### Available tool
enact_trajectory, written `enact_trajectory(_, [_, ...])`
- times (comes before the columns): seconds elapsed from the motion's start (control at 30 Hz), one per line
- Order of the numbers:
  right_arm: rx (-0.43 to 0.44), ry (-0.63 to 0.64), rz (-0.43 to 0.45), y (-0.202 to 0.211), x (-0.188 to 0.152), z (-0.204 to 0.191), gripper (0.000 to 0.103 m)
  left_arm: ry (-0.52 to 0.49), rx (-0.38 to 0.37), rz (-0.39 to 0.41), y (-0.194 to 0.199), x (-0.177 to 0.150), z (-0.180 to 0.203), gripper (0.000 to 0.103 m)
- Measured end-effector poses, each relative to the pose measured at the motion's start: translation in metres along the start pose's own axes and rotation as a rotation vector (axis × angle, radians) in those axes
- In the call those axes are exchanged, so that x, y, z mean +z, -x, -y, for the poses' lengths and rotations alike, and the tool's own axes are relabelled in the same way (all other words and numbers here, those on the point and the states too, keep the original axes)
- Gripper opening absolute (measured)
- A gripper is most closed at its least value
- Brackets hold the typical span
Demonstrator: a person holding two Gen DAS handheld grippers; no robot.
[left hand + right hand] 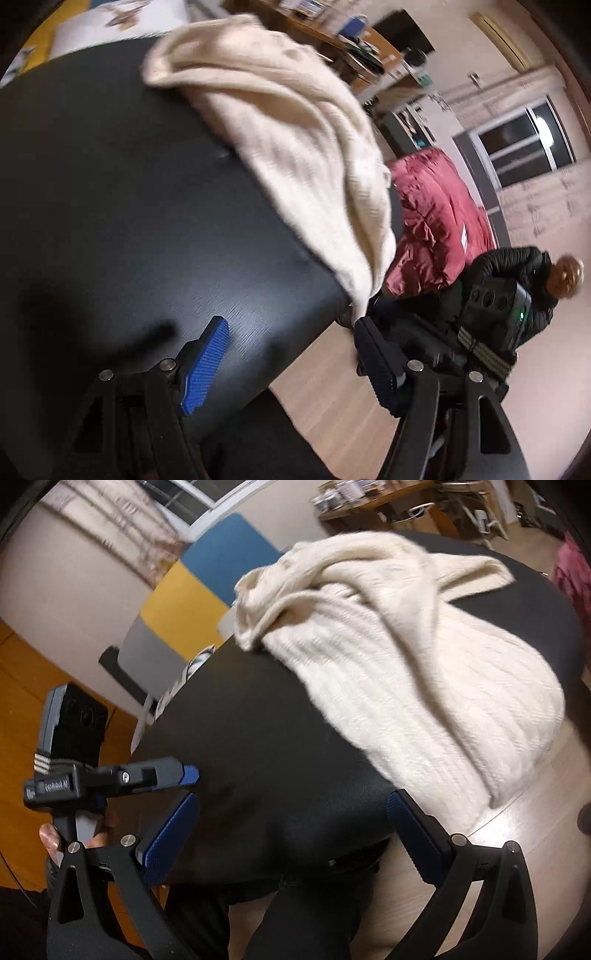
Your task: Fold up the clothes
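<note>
A: Nearest first: left gripper spread wide, nothing between the pads, hanging over the near edge of the table. Right gripper spread just as wide, also empty, low at the same edge.

B: And the sweater?

A: Bunched in a loose cream heap toward the far right of the table, 1 knit end spilling over the right edge and hanging free. No flat panel, no crease to be seen. Could fit a garment dropped for folding, or 1 gathered up between folds; impossible to say which.

B: Advice for whichever grab follows?

A: Probably best to pinch 2 matching points, such as both hem corners or both shoulders, rather than the middle of the heap. Thick ribbed knit, so a deep bite likely needed, taking 1 layer only. Worth pulling the hanging end back onto the table and spreading flat. Risk: weight of the overhang dragging the lot off the right edge.

B: Beyond that?

A: Red bedding past the table.
</note>
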State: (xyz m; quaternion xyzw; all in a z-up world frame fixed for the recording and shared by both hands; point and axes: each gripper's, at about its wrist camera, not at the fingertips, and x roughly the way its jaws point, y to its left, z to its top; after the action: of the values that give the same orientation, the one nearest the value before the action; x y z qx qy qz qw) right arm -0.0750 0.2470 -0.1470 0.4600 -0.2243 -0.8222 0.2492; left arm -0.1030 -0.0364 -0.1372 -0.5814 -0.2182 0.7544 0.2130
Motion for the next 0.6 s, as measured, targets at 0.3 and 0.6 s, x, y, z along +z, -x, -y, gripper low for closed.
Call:
enact_trajectory(0.3, [-0.113, 0.088, 0.109, 0.006, 0.002, -0.034, 0.103, 0.036, 0.049, 0.037, 0.069, -0.073, -0.063, 0.072])
enact_trajectory(0.6, [0.077, -0.073, 0.040, -0.011, 0.006, -0.028, 0.103, 0.039, 0.066, 0.186, 0.101, -0.057, -0.063, 0.072])
